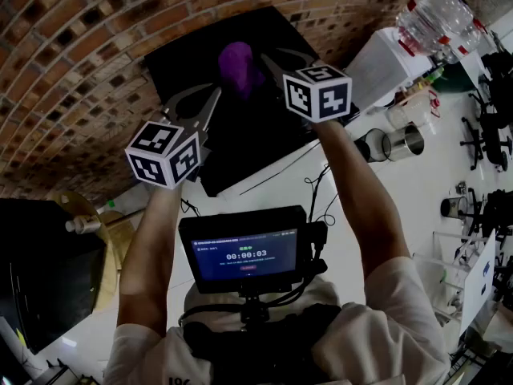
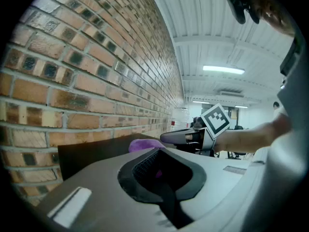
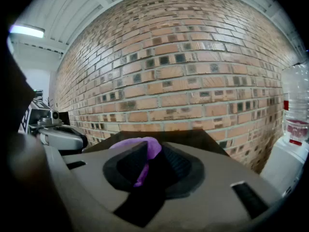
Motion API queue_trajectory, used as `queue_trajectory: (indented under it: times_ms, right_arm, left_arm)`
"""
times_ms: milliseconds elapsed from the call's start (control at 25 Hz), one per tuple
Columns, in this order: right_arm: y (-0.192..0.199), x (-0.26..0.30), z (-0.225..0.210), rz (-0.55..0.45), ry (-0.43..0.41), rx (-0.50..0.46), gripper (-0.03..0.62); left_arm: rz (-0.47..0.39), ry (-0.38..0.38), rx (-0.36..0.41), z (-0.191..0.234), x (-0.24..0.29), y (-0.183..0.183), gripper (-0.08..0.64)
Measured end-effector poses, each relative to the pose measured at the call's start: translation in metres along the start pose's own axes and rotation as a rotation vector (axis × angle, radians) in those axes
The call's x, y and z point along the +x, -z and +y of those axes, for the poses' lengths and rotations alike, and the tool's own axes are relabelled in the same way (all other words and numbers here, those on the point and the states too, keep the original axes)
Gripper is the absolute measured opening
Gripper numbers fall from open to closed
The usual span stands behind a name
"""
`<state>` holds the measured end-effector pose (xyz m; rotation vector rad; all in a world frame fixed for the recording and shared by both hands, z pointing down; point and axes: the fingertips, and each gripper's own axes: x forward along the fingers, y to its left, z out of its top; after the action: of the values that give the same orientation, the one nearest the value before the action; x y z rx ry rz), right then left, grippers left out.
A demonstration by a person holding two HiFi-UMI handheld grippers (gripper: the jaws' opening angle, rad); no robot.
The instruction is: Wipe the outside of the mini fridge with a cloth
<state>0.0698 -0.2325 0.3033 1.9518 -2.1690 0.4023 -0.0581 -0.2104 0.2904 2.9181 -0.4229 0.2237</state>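
The black mini fridge (image 1: pixel 256 135) stands against the brick wall, seen from above. On its top lies a purple cloth (image 1: pixel 239 66). My right gripper (image 1: pixel 260 61) reaches over the fridge top and is shut on the cloth (image 3: pixel 140 145), a fold of which runs down between its jaws. My left gripper (image 1: pixel 215 95) hovers over the fridge's left part, a little short of the cloth (image 2: pixel 142 144), shut with nothing in it. In the left gripper view the right gripper (image 2: pixel 166 138) shows just beyond the cloth.
A brick wall (image 1: pixel 96 46) runs behind the fridge. To the right stand a white water dispenser with a bottle (image 1: pixel 437 14) and metal cups (image 1: pixel 405 141). Cables (image 1: pixel 276 167) lie on the white floor. A black box (image 1: pixel 40 271) sits at the left.
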Motion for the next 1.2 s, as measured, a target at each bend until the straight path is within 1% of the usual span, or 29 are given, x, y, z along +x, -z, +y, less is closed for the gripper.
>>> queue_trajectory:
  times_ms: [40,120,160,200,240,280,320,400,520,640,680,720,760,840,880,920,1000,1040,1080,1200]
  right_arm:
    - [0.002,-0.002,0.005,0.007,-0.007,-0.002,0.157]
    - [0.003,-0.005,0.016,0.019,-0.015,-0.022,0.212]
    - [0.002,-0.006,0.023,0.022,-0.017,-0.043,0.262]
    - [-0.001,-0.006,0.030,0.023,-0.019,-0.066,0.267]
    - [-0.003,-0.007,0.038,0.025,-0.023,-0.091,0.287]
    - [-0.005,-0.006,0.045,0.029,-0.030,-0.117,0.313]
    - [-0.005,-0.005,0.052,0.038,-0.038,-0.141,0.318]
    - [-0.002,0.000,0.063,0.070,-0.056,-0.170,0.354]
    - [0.010,0.010,0.074,0.134,-0.088,-0.178,0.356]
    - [0.019,0.020,0.075,0.194,-0.098,-0.199,0.346]
    - [0.021,0.023,0.074,0.209,-0.101,-0.196,0.288]
    - [0.023,0.025,0.073,0.223,-0.104,-0.193,0.259]
    - [0.026,0.026,0.071,0.237,-0.104,-0.196,0.254]
    - [0.029,0.027,0.068,0.258,-0.100,-0.220,0.187]
    - [0.030,0.027,0.066,0.267,-0.101,-0.233,0.179]
    - [0.031,0.027,0.066,0.277,-0.104,-0.247,0.153]
    - [0.031,0.028,0.065,0.295,-0.112,-0.264,0.127]
    - [0.031,0.029,0.065,0.299,-0.115,-0.266,0.121]
    - [0.030,0.030,0.065,0.301,-0.113,-0.265,0.118]
    - [0.028,0.038,0.068,0.299,-0.104,-0.266,0.114]
  left_arm:
    - [-0.014,0.013,-0.016,-0.002,-0.008,0.001,0.013]
    - [-0.047,0.029,-0.038,-0.003,-0.024,0.002,0.020]
    - [-0.064,0.030,-0.043,-0.002,-0.032,0.002,0.021]
    - [-0.079,0.028,-0.046,-0.001,-0.039,0.002,0.023]
    - [-0.090,0.025,-0.050,-0.001,-0.045,0.002,0.036]
    - [-0.097,0.022,-0.059,0.000,-0.050,0.003,0.062]
    - [-0.102,0.018,-0.069,0.000,-0.055,0.004,0.088]
    - [-0.108,0.001,-0.082,0.002,-0.063,0.004,0.110]
    - [-0.124,-0.054,-0.102,0.010,-0.073,0.003,0.110]
    - [-0.141,-0.113,-0.112,0.020,-0.080,0.000,0.109]
    - [-0.144,-0.127,-0.115,0.023,-0.082,-0.001,0.109]
    - [-0.150,-0.137,-0.119,0.025,-0.083,-0.003,0.109]
    - [-0.156,-0.146,-0.123,0.028,-0.085,-0.004,0.109]
    - [-0.167,-0.159,-0.131,0.029,-0.085,-0.006,0.109]
    - [-0.171,-0.162,-0.134,0.030,-0.085,-0.007,0.109]
    - [-0.177,-0.165,-0.137,0.030,-0.084,-0.008,0.107]
    - [-0.191,-0.173,-0.141,0.031,-0.085,-0.011,0.107]
    - [-0.199,-0.177,-0.142,0.033,-0.086,-0.013,0.093]
    - [-0.206,-0.180,-0.141,0.035,-0.087,-0.014,0.075]
    - [-0.222,-0.187,-0.140,0.050,-0.093,-0.011,0.075]
